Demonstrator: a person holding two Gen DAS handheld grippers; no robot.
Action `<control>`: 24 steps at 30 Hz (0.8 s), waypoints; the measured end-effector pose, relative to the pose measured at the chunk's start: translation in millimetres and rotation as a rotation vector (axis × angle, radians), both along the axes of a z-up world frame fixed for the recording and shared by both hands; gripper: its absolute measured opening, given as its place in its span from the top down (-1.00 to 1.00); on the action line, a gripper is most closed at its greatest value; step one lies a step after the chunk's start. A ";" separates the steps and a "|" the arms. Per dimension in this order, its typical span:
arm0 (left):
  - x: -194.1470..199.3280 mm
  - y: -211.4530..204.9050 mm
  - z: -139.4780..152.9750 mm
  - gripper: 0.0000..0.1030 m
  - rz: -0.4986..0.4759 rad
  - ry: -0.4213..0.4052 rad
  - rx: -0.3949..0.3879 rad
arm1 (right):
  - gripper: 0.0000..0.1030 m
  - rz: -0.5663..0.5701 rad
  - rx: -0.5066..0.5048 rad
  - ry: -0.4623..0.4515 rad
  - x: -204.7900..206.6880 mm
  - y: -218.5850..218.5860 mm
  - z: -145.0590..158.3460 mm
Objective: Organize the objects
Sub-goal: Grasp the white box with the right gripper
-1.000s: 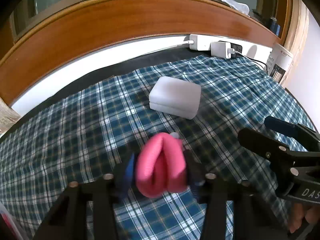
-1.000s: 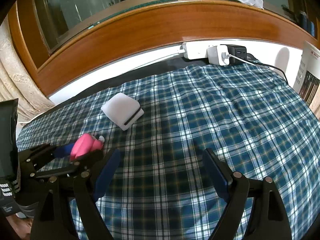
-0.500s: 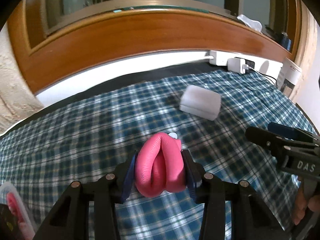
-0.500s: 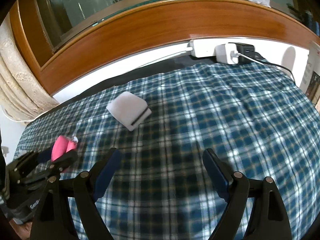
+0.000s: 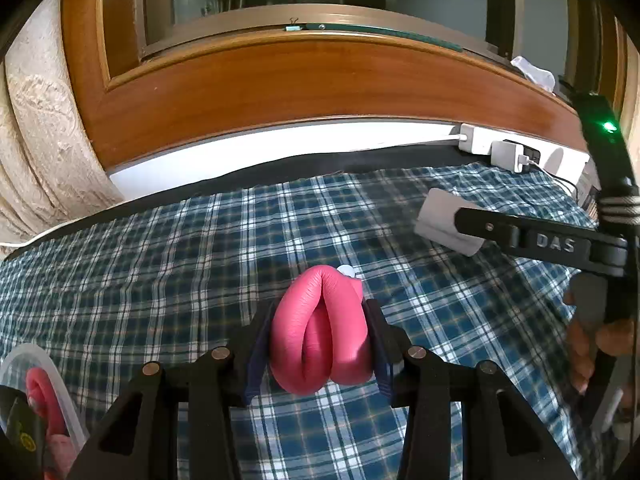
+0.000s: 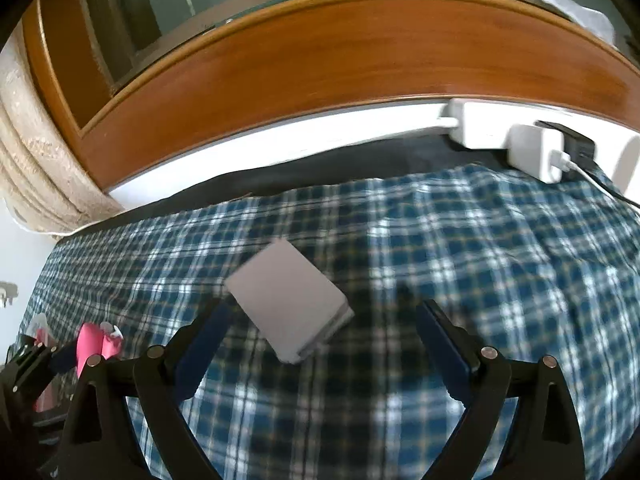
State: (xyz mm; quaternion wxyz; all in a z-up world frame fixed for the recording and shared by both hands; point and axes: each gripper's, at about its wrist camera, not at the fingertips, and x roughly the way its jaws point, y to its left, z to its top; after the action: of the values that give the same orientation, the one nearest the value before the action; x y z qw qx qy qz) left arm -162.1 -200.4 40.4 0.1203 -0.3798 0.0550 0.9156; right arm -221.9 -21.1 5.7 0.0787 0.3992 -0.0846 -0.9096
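Two claws show. Nearest, the left claw (image 5: 318, 346) pinches a soft pink folded pouch (image 5: 320, 336) between its pads, its smooth leathery skin bulging in two rounded lobes, held just above the blue-and-white plaid cloth (image 5: 160, 264). At the lower left edge sits one clear plastic container (image 5: 60, 392) with something pink inside. The right claw (image 6: 320, 344) is spread wide, with one flat white rectangular box (image 6: 288, 300) on the cloth between its fingers. Farther back, one white power strip (image 6: 480, 128) carries one white charger (image 6: 536, 156) and a black one beside it, under a curved glossy wooden frame (image 6: 320, 64).
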 end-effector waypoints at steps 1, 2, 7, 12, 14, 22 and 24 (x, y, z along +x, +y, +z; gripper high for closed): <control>-0.3 0.0 -0.7 0.10 0.000 -0.001 0.000 | -0.84 0.012 0.007 0.000 -2.7 -3.0 -0.1; -0.5 0.1 -1.3 0.10 0.000 -0.002 -0.001 | -0.84 0.024 0.016 -0.002 -5.7 -6.2 -0.2; -0.8 0.4 -4.0 0.10 -0.001 -0.007 -0.005 | -0.84 0.070 0.064 -0.016 -15.0 -20.5 -2.6; -1.6 -0.9 -5.7 0.10 0.003 -0.013 -0.005 | -0.81 0.087 0.091 -0.024 -18.8 -30.1 -4.2; -1.6 -0.8 -5.7 0.10 0.002 -0.014 -0.006 | -0.68 0.091 0.104 -0.029 -19.0 -33.9 -4.9; -2.0 -1.5 -6.4 0.10 -0.005 -0.021 0.001 | -0.17 0.084 0.140 -0.038 -13.5 -44.1 -8.9; -2.6 -2.2 -7.2 0.10 -0.004 -0.027 0.008 | -0.16 0.075 0.124 -0.036 -10.1 -40.0 -8.7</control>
State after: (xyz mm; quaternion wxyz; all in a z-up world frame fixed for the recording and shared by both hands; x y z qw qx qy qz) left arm -164.8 -202.6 33.2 0.1244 -0.3917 0.0506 0.9103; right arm -231.9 -61.2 -3.0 0.0863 0.4225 -0.0145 -0.9021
